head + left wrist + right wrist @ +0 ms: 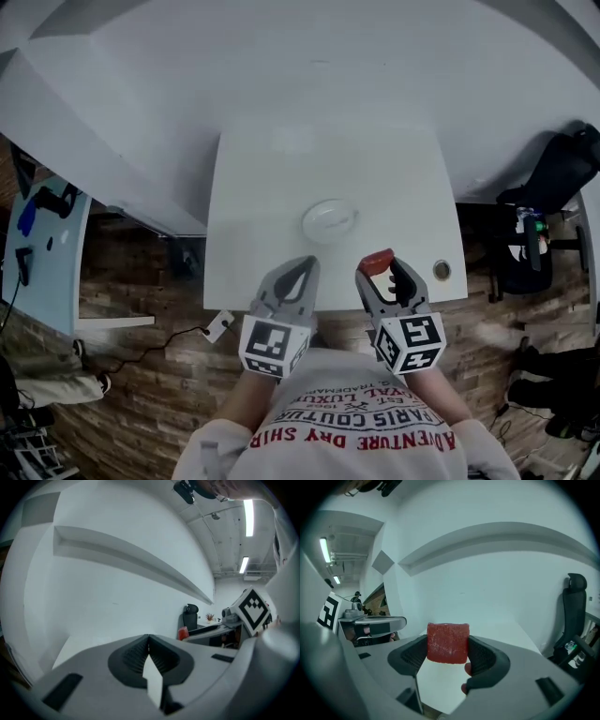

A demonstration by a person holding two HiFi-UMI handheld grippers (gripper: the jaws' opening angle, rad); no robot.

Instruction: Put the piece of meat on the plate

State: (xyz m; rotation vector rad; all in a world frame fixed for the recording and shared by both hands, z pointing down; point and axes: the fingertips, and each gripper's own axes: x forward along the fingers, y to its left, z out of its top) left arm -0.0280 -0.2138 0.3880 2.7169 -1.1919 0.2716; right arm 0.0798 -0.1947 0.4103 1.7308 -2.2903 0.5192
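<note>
Both grippers are held at the near edge of the white table (253, 178). A red piece of meat (448, 642) is gripped by the right gripper (380, 271), clear of the tabletop. The left gripper (305, 266) is closed on nothing. What seems a pale plate (329, 221) is seen just beyond them.

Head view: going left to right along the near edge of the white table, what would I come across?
left gripper, shut on nothing → piece of meat clamped in the right gripper → round cable grommet set in the table → black office chair past the table's right edge
</note>
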